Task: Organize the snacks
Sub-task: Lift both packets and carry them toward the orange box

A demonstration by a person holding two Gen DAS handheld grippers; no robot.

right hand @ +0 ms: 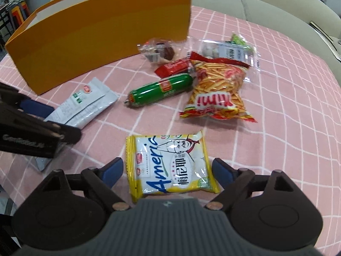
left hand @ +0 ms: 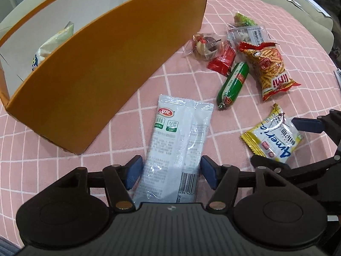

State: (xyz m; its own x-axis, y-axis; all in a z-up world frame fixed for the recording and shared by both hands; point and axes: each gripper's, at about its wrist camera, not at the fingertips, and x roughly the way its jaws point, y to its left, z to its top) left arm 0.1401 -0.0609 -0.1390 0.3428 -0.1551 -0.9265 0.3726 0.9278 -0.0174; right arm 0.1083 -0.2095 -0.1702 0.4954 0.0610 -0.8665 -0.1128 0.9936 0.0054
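Both spread: left gripper [left hand: 170,170] straddles white packet [left hand: 178,143], right gripper [right hand: 167,170] seemingly yellow packet [right hand: 170,166].

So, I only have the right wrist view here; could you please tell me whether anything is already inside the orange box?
Observer: Yes. The left wrist view looks over the wall of the orange box. One pale snack bag with blue print stands inside, against the white inner wall.
Operator: Thank you. And how is the other tool placed?
Observer: The white packet lies flat on the tablecloth. Its barcode end sits inside the open left tool, which is not clearly pressing it.
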